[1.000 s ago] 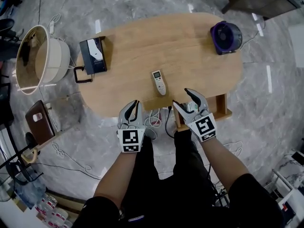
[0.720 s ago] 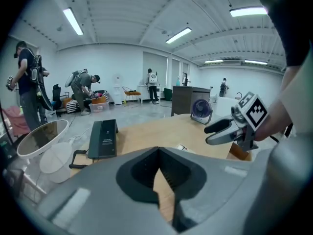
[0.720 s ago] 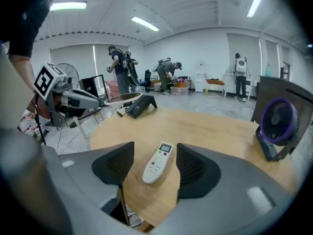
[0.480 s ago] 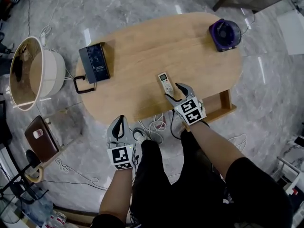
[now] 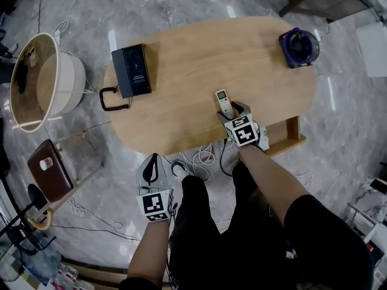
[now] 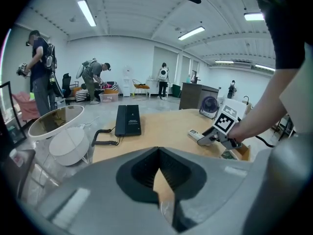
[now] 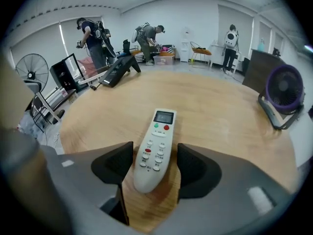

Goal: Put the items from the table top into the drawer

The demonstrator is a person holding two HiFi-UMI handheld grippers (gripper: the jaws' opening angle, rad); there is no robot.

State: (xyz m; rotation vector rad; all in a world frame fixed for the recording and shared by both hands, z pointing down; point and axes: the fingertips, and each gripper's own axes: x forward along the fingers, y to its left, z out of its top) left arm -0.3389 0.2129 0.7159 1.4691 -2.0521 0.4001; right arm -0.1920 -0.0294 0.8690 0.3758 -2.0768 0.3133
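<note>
Two tools, one remote control (image 7: 155,148).
Right tool (image 5: 231,112), in its own view: jaws just opening, straddling it untouched; left tool (image 5: 153,160) closed, empty.

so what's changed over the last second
The right gripper came forward and down over the remote. Its jaws have just been opening and now straddle it without gripping. The left gripper drew back from the table edge, jaws together. Remote, phone and fan lie where they were.
</note>
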